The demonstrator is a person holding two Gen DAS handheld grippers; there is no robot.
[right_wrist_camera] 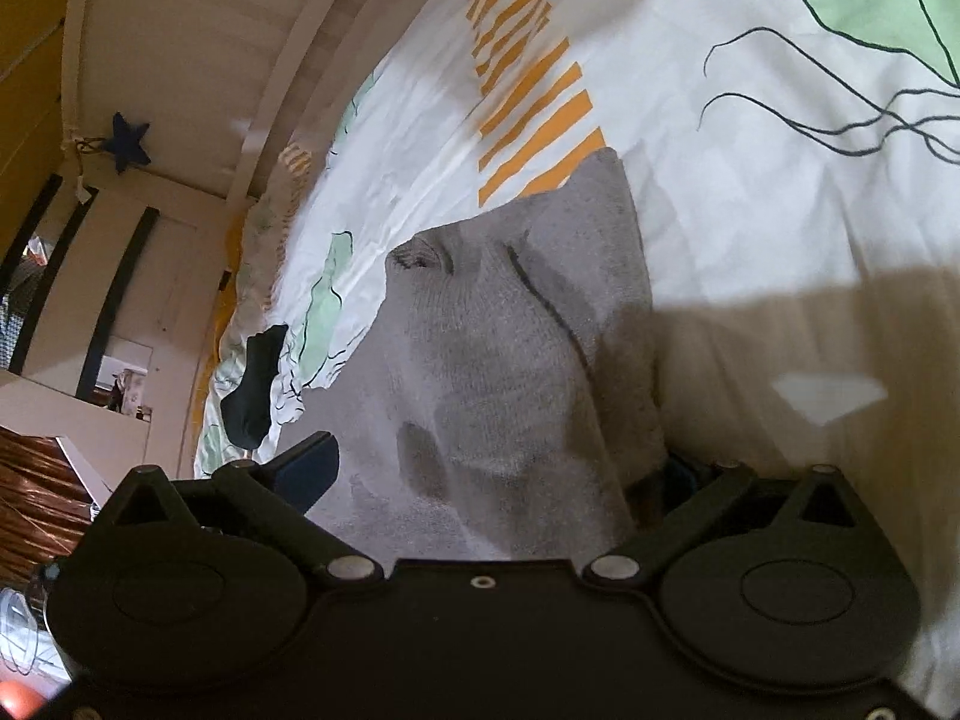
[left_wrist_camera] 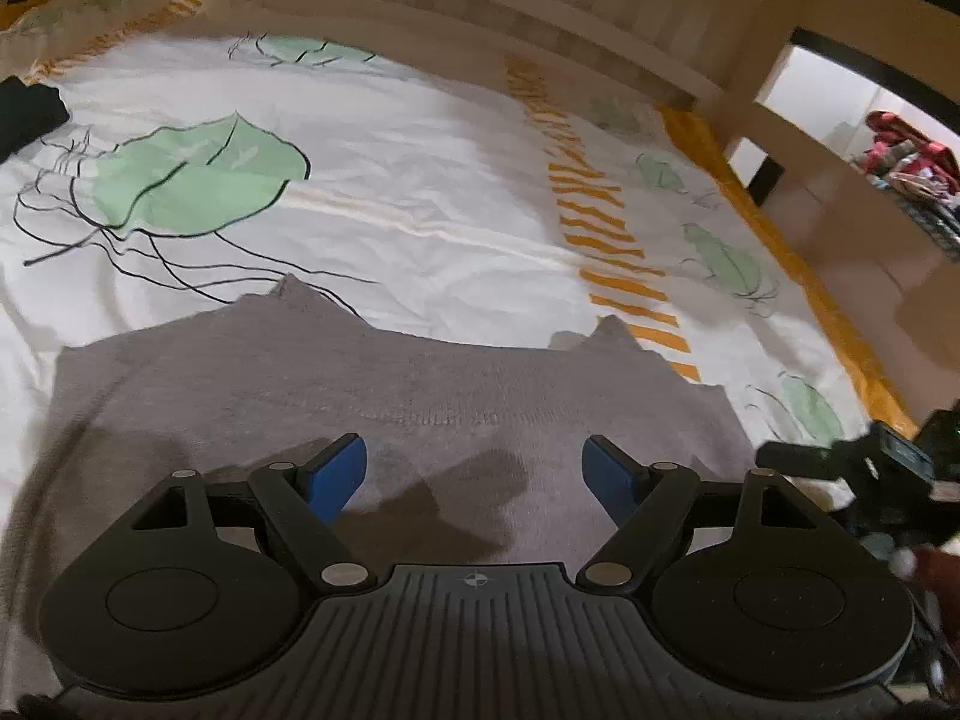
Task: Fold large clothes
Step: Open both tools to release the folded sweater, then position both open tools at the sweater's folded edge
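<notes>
Two claws hang over a grey sweater [left_wrist_camera: 384, 384] spread on a bed, which is covered by a white sheet [left_wrist_camera: 420, 180] printed with green leaves and orange stripes. In the left wrist view the left claw [left_wrist_camera: 474, 468] stands wide open above the near part of the sweater, its blue pads [left_wrist_camera: 336, 474] well apart with nothing between them; whether they touch the knit below I cannot tell. The sweater lies mostly flat there, with two small peaks along its far edge.

The right claw [right_wrist_camera: 498, 468] is spread wide as well. One dark pad [right_wrist_camera: 309, 468] shows at the left; the other is hidden behind a raised fold of the sweater [right_wrist_camera: 510, 324], which bunches up between the fingers, and the pads do not press on it. A black sock [right_wrist_camera: 255, 384] lies on the sheet beyond the sweater, near the bed's edge. A dark cloth [left_wrist_camera: 27, 114] sits at the far left of the left wrist view.
</notes>
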